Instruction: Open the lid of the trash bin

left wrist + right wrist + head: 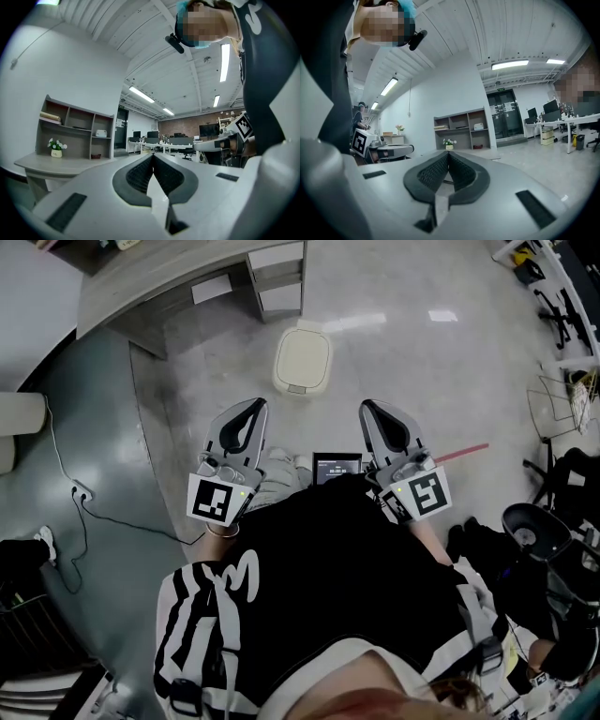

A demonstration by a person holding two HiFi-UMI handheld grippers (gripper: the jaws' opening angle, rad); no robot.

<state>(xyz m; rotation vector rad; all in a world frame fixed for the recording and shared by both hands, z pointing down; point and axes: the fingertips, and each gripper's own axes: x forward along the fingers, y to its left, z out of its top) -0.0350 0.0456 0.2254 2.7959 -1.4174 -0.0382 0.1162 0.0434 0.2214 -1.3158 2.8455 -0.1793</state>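
Cream bin (302,359) closed, on floor (422,362) ahead of me, well apart from both grippers. Left gripper (254,406), right gripper (368,407) at my waist, jaws together, nothing in them. I reckon neutral carry pose, reach not begun.

There are two tools, the left tool (255,407) and the right tool (368,409). There is one trash bin (302,358), one small screen (337,466), one shelf unit (75,133) and one flower pot (56,147).
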